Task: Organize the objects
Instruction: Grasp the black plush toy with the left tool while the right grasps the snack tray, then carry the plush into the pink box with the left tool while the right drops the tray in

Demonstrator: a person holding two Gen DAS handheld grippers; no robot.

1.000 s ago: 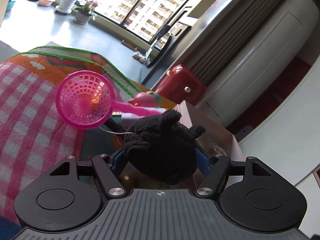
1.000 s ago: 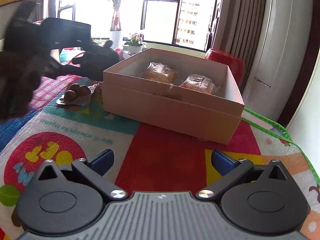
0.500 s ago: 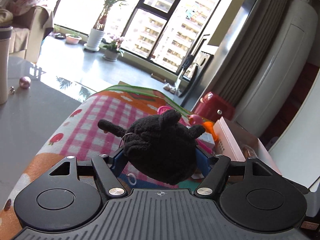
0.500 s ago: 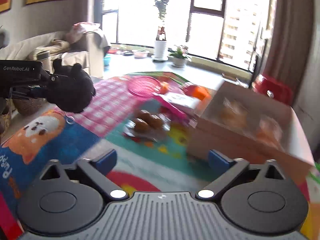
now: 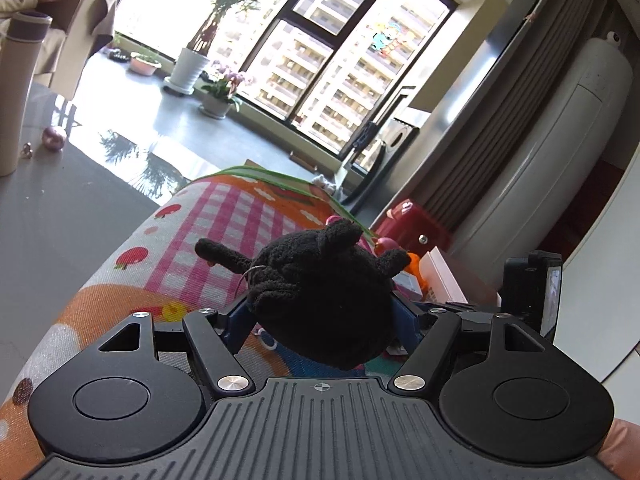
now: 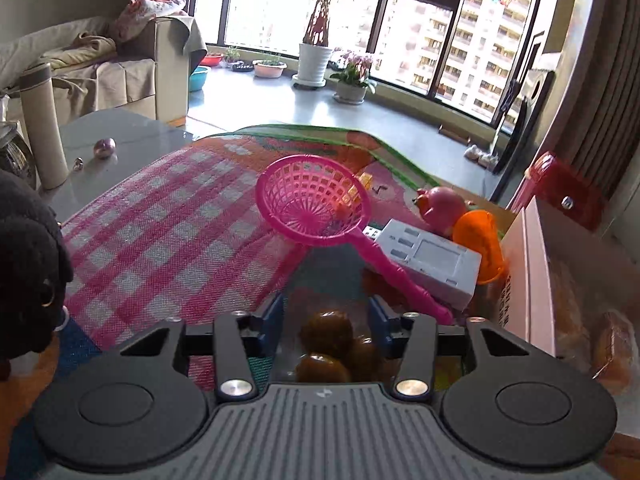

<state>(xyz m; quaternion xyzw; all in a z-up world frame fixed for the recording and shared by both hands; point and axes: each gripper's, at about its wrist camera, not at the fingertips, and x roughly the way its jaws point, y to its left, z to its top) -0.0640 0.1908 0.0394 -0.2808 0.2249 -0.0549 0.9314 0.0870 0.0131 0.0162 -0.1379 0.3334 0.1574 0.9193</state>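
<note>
A black plush toy (image 5: pixel 320 296) is clamped between the blue fingers of the left claw (image 5: pixel 320 316) and held above the colourful play mat (image 5: pixel 224 224). The right claw (image 6: pixel 326 316) is narrowing over a clear packet of brown round snacks (image 6: pixel 332 344) on the mat; whether its pads press the packet cannot be told. Just beyond lie a pink scoop net (image 6: pixel 316 204), a white device (image 6: pixel 428 256) and the pale cardboard box (image 6: pixel 528 272).

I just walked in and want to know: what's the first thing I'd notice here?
The fuzzy black plush toy, gripped in the left gripper above the colourful play mat. Next, the bright pink net scoop lying mid-mat, and the brown round snacks between the right gripper's closing jaws.
</note>
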